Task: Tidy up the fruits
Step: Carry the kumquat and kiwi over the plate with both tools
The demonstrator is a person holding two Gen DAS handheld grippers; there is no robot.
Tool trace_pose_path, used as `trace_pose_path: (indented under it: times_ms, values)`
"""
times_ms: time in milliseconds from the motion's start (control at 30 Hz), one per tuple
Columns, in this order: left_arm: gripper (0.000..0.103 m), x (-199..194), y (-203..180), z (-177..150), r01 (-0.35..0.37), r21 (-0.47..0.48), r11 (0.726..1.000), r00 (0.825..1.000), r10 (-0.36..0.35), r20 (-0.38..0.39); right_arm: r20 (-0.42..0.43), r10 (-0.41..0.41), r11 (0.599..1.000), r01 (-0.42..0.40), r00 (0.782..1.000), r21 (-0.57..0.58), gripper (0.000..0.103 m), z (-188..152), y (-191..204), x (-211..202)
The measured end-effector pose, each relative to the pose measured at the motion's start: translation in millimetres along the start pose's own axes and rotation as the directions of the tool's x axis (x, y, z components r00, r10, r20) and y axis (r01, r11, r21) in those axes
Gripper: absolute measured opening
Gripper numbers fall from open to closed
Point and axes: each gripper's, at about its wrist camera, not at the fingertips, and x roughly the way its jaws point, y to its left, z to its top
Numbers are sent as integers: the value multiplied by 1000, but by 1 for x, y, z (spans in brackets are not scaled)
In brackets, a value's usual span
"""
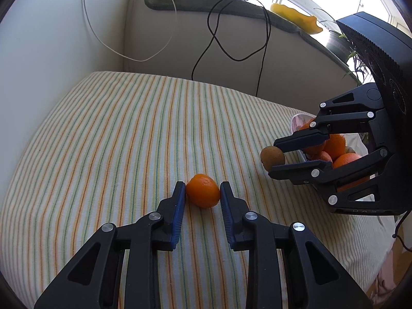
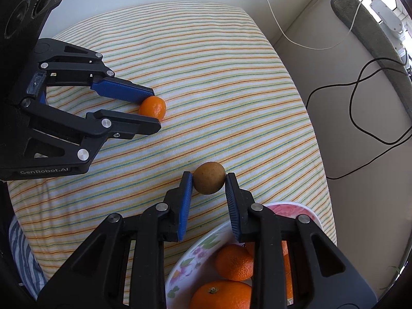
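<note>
A small tangerine (image 1: 203, 193) lies on the striped cloth (image 1: 116, 141), and my left gripper (image 1: 202, 184) is shut on it, a blue pad pressing each side. The right wrist view shows the same grip, with the left gripper (image 2: 155, 109) around the tangerine (image 2: 153, 106). A brown kiwi (image 2: 209, 181) sits between the pads of my right gripper (image 2: 209, 175), which touch both its sides just beyond the bowl's rim. Seen from the left wrist, the right gripper (image 1: 274, 159) holds the kiwi (image 1: 272, 157) close to the cloth.
A floral bowl (image 2: 195, 252) with several oranges (image 2: 234, 262) stands under the right gripper, at the cloth's right edge (image 1: 296, 121). Black and white cables (image 1: 213, 38) hang down the beige wall behind. A yellow object (image 1: 296, 18) lies on the sill.
</note>
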Motion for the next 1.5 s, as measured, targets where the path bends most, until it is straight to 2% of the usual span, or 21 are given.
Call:
trace_pose_path:
  times_ms: [333,700,1200,1500]
  values:
    - [26,-25,-13,-3,10,4,1000,999,-10,41,77,12,998,-17,997,68,27,-9,-11,-30]
    - [26,-51,-54,-1,38,69,997,996,-44,83,160,4,989,-28,987,145,27,-40,-22,-72]
    - [26,-58,-124,8,92,176,980,989,-111,98,232,-38,955,-34,972,296,27,-115,-45,-124]
    - [26,-46,-162,12,139,221,965,984,-160,79,240,-59,923,-39,969,384,27,-157,-68,-132]
